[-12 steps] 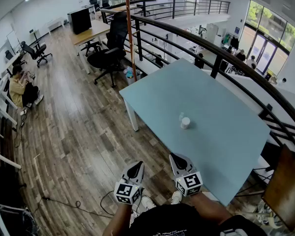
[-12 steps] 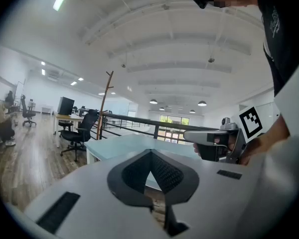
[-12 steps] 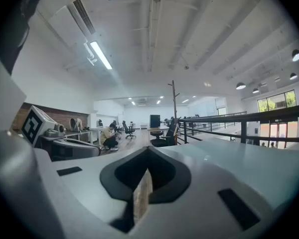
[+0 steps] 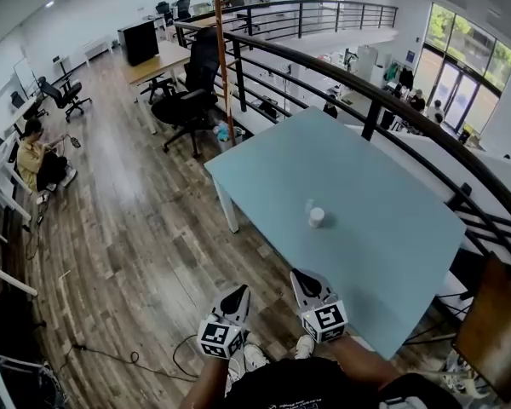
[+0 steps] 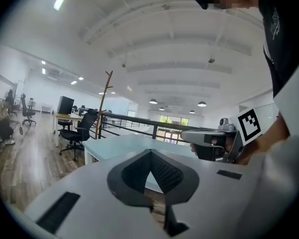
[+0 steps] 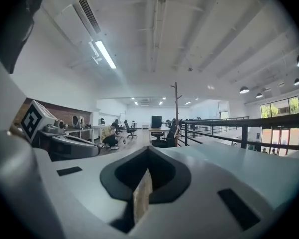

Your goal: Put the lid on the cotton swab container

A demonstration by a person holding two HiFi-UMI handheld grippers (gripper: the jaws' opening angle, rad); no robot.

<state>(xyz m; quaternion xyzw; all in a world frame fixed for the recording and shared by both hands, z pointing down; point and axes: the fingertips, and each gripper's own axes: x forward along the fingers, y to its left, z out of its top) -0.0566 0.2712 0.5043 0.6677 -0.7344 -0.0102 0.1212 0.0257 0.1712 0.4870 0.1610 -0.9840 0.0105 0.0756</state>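
I hold both grippers low and close in front of my torso, side by side but not touching; my left gripper (image 4: 238,293) points forward and a touch to the right, its jaws brought together at the tips, with nothing between them; my right gripper (image 4: 304,277) sits slightly further ahead and angles a little to the left, its jaws likewise closed and empty; the left cube (image 4: 220,337) and right cube (image 4: 325,321) face up toward my head; my left forearm (image 4: 200,386) and right forearm (image 4: 364,368) are bare, drawn in against my body.
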